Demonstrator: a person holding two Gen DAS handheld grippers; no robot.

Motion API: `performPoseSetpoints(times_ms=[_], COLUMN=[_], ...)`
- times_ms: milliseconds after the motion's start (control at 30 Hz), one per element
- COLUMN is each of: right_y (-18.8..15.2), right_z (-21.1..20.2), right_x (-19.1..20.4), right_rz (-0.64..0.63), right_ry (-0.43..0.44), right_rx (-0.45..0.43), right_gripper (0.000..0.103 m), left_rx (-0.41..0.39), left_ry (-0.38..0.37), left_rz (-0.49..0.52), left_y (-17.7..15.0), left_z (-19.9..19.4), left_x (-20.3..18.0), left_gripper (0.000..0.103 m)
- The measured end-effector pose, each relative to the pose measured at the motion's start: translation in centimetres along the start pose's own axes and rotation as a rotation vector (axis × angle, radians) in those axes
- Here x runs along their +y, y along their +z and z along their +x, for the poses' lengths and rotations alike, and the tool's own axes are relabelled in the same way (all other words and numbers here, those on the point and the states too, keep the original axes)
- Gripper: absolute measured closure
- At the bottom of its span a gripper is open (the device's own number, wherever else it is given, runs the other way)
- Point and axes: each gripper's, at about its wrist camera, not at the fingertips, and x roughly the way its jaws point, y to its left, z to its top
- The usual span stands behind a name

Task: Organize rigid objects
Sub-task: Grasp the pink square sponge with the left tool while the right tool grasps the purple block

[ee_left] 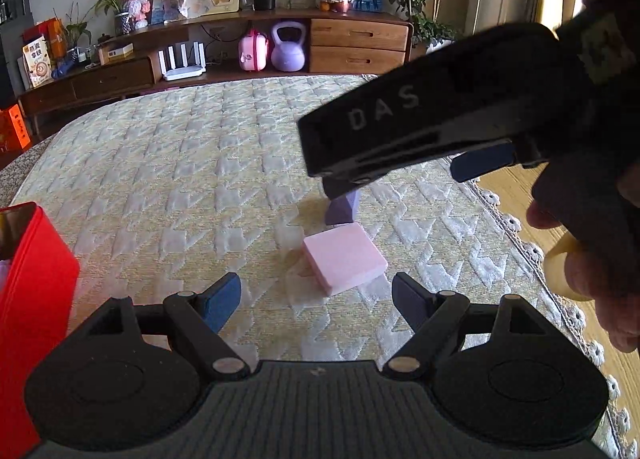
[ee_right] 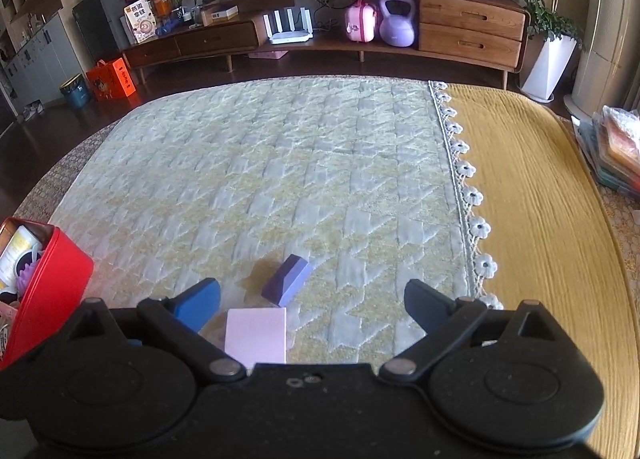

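Note:
A flat pink block (ee_left: 344, 261) lies on the quilted cover just ahead of my left gripper (ee_left: 318, 299), which is open and empty. Behind it stands a purple wedge-shaped block (ee_left: 342, 207), partly hidden by the black body of the right gripper, which reaches in from the upper right with one blue pad (ee_left: 484, 161) showing. In the right wrist view the purple block (ee_right: 286, 279) lies between and slightly beyond the open fingers of my right gripper (ee_right: 314, 305). The pink block (ee_right: 256, 335) sits close under it. Neither gripper touches a block.
An open red tin (ee_right: 48, 291) holding several items stands at the left, also seen as the red tin (ee_left: 32, 299). A yellow cover (ee_right: 540, 219) lies to the right past a lace edge. A person's hand (ee_left: 592, 271) holds the right gripper. A wooden cabinet (ee_right: 468, 27) lines the far wall.

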Motion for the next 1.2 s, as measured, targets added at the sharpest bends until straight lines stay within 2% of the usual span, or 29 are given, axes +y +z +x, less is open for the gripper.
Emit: performPoseSetpoints(times_ms=[267, 467, 500, 567, 700, 767, 833, 967, 1200], right_y=[1.1, 1.6, 1.7, 1.7, 1.8, 1.8, 1.7, 1.6, 1.1], right_z=[2.7, 4.2, 4.4, 4.7, 4.9, 5.0, 5.0, 4.8, 3.9], right_x=[0.2, 0.4, 0.4, 0.5, 0.6, 0.5, 0.7, 1.0, 0.6], right_rz=[0.021, 0.004, 0.006, 0.011, 0.003, 0.005, -0.008, -0.017, 0.043], right_ry=[0.023, 0.045, 0.053, 0.052, 0.049, 0.043, 0.032, 0.019, 0.054], right_rx=[0.057, 0.102, 0.11, 0.12, 0.119, 0.117, 0.115, 0.107, 0.083], right_gripper=[0.023, 0.041, 0.045, 0.046, 0.049, 0.051, 0.056, 0.074, 0.08], left_rx=[-0.014, -0.031, -0.033, -0.044, -0.048, -0.048, -0.046, -0.043, -0.042], left_ry=[0.023, 0.042, 0.042, 0.039, 0.024, 0.026, 0.023, 0.008, -0.011], left_rz=[0.031, 0.022, 0.024, 0.031, 0.045, 0.052, 0.057, 0.048, 0.03], left_y=[0.2, 0.2, 0.2, 0.2, 0.2, 0.3, 0.2, 0.2, -0.3], left_z=[2.0, 2.6, 2.6, 2.5, 2.4, 2.3, 2.2, 2.0, 1.3], left_x=[-1.6, -1.5, -1.4, -1.4, -1.4, -1.5, -1.5, -1.0, 0.4], left_gripper=[0.02, 0.021, 0.022, 0.035, 0.046, 0.055, 0.056, 0.057, 0.057])
